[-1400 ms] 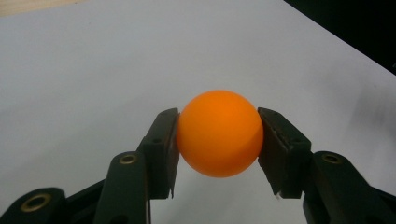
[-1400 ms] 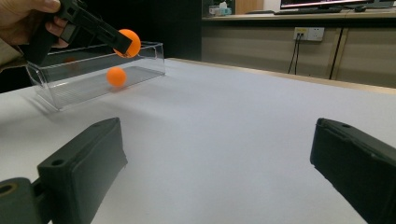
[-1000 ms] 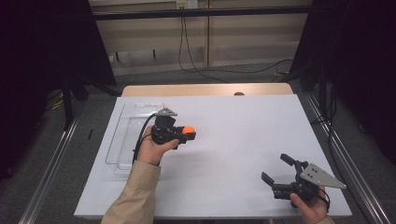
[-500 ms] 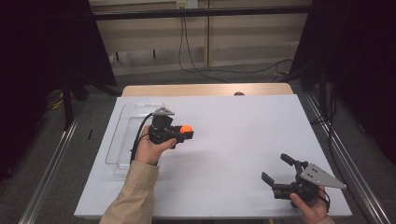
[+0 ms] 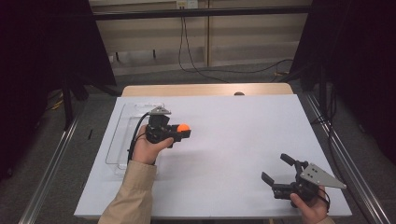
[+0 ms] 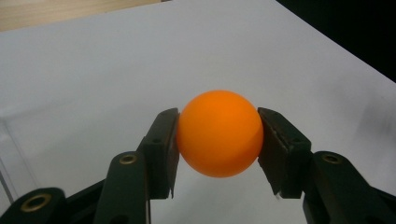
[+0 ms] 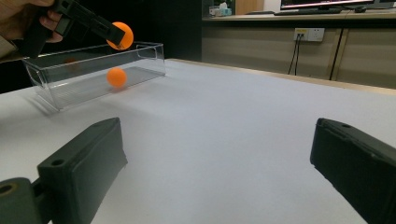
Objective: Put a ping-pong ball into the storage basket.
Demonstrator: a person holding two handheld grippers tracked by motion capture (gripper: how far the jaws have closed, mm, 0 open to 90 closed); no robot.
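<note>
Fingers (image 6: 161, 154) of the left gripper (image 5: 180, 132) are clamped on an orange ball (image 6: 219, 133), one black pad pressed to each side of it, and the ball is held clear of the white tabletop (image 5: 233, 140). In the high view this ball (image 5: 183, 127) sits just beside the clear plastic tray (image 5: 122, 140), off the tray's right long wall and above the bare sheet. From the right gripper view the held ball (image 7: 119, 35) hangs just above the tray's near rim (image 7: 93, 51), with the left hand (image 7: 28, 18) and its gripper behind it.

Inside the tray a second orange ball (image 7: 116, 77) rests on the floor, near the end farthest from the left hand. The tray's walls are transparent, so that ball shows through them.

Well apart from the tray, toward the near right corner of the tabletop, the right gripper (image 5: 279, 171) is held low with its fingers (image 7: 86, 168) spread wide and nothing between them. Open white surface lies between it and the tray, with no object in the path.
</note>
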